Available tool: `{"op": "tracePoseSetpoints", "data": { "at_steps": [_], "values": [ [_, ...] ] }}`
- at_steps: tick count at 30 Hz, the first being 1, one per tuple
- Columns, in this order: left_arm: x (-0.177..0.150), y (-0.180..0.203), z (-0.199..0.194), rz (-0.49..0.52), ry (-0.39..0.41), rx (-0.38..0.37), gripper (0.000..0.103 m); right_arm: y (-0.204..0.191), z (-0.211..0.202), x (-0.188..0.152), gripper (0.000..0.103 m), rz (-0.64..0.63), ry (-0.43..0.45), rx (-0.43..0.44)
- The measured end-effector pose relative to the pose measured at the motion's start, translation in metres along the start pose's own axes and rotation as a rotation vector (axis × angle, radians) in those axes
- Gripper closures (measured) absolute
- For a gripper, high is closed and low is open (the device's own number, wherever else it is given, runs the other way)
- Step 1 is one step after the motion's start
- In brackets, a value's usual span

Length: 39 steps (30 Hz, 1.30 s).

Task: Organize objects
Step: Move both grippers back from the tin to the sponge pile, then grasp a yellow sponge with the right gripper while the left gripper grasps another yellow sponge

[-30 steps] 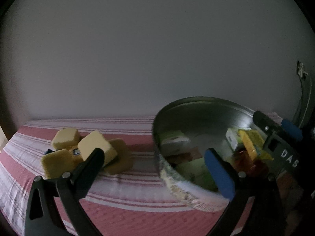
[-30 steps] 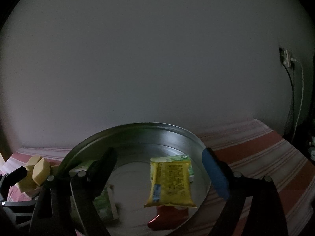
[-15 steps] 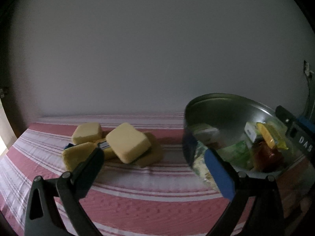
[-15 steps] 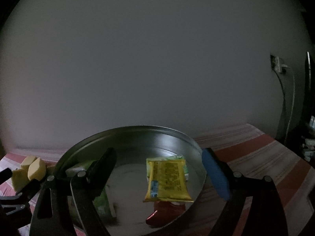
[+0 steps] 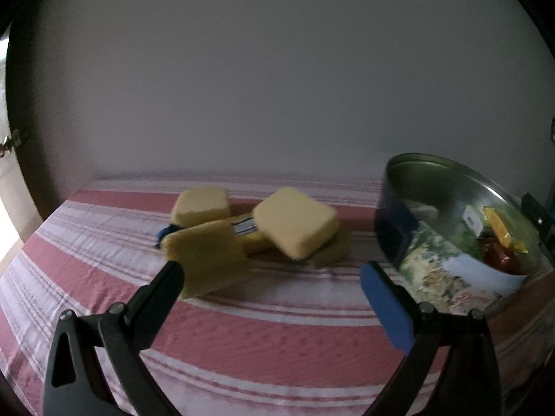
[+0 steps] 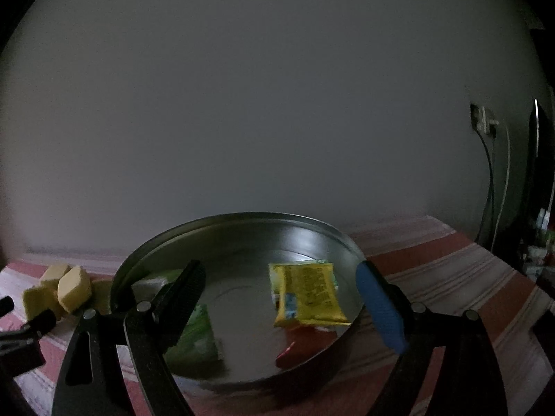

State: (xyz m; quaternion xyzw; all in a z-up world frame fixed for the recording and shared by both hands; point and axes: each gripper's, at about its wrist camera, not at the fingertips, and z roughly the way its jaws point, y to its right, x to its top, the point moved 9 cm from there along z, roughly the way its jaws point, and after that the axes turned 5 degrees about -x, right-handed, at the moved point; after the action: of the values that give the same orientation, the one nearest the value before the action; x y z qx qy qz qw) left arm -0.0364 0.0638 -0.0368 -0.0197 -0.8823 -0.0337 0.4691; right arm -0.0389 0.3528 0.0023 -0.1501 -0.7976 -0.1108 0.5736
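Fingers of the left gripper [image 5: 270,275] and right gripper [image 6: 281,279] stand apart, empty; yellow packet [image 6: 308,294] print unreadable.

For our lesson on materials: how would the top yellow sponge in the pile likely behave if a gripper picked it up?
The top yellow sponge looks thick, soft-edged and porous, so it probably squashes and weighs little. It lies tilted across other sponges, so lifting it may shift them.

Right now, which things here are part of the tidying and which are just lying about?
Job: yellow sponges; round tin; yellow packet; green packet; red packet.
Lying about: striped cloth; wall plug with its cable.
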Motion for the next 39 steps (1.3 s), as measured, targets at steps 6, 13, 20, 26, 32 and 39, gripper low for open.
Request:
{"op": "tracePoseSetpoints", "data": {
  "at_steps": [6, 13, 20, 26, 32, 39],
  "values": [
    [-0.007, -0.033, 0.0, -0.059, -0.038, 0.025, 0.0, -0.02, -0.011, -0.005, 0.013, -0.01, -0.011, 0.025],
    [-0.01, -0.067, 0.001, -0.121, -0.055, 0.053, 0.0, -0.059, -0.021, -0.011, 0.013, -0.029, -0.032, 0.084],
    [-0.011, -0.092, 0.0, -0.141, -0.056, 0.087, 0.0, -0.113, -0.029, -0.014, 0.013, -0.086, -0.037, 0.172],
    [-0.01, -0.113, 0.003, -0.163, -0.06, 0.101, 0.0, -0.156, -0.031, -0.016, 0.013, -0.128, -0.049, 0.246],
    [-0.009, -0.129, 0.004, -0.166, -0.063, 0.125, 0.0, -0.193, -0.021, -0.021, 0.013, -0.161, -0.092, 0.306],
    [-0.011, -0.134, 0.012, -0.181, -0.095, 0.123, 0.0, -0.225, 0.002, -0.03, 0.013, -0.184, -0.187, 0.336]
  ]
}}
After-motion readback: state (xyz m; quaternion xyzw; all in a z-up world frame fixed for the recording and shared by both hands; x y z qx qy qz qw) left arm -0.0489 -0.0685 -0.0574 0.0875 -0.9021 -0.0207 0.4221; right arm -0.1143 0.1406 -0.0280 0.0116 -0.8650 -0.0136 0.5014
